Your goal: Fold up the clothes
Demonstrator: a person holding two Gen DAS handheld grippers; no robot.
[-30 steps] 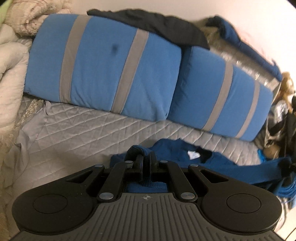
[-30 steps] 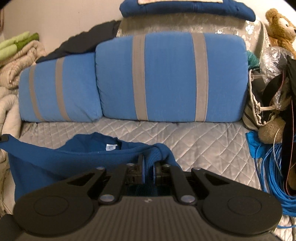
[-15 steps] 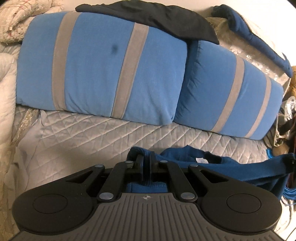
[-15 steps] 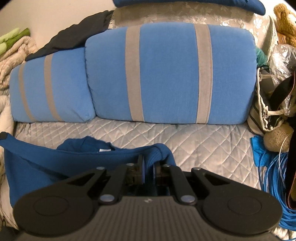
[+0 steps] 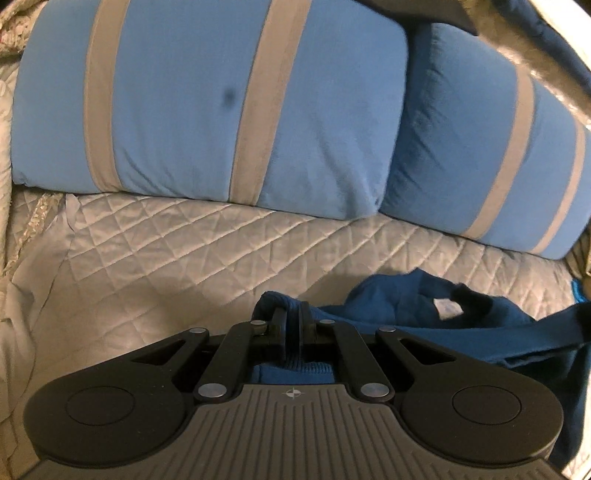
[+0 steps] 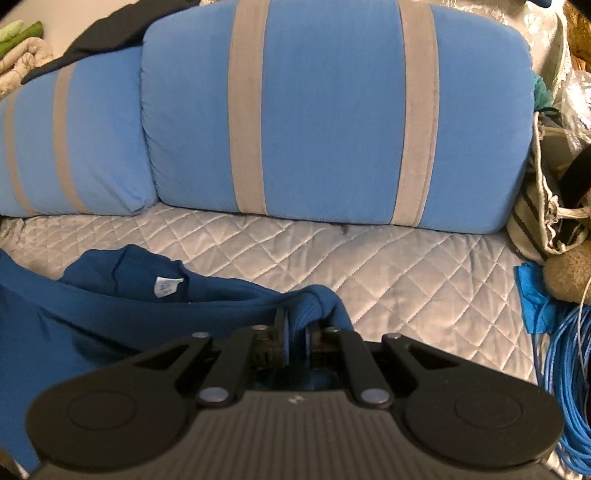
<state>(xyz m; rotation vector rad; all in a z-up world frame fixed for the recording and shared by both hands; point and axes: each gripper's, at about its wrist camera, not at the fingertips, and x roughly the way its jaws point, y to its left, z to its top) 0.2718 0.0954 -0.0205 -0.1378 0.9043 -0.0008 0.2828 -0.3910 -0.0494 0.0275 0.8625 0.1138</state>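
Note:
A dark blue sweater (image 5: pixel 443 328) hangs stretched between my two grippers above a grey quilted sofa seat (image 5: pixel 184 251). My left gripper (image 5: pixel 293 321) is shut on a ribbed edge of the sweater at its left end. My right gripper (image 6: pixel 295 325) is shut on the ribbed edge at the right end of the sweater (image 6: pixel 110 314). The white neck label (image 6: pixel 166 286) shows in the sagging collar between them; it also shows in the left wrist view (image 5: pixel 447 308).
Two blue cushions with grey stripes (image 6: pixel 332 118) (image 5: pixel 221 103) lean at the back of the seat. A dark garment (image 6: pixel 110 33) lies on top of them. Bags (image 6: pixel 554 206) and a coil of blue cable (image 6: pixel 569 387) crowd the right end. Beige blankets (image 6: pixel 22 62) lie at the left.
Both grippers have moved forward towards the cushions, carrying the sweater with them. Both stay shut on it.

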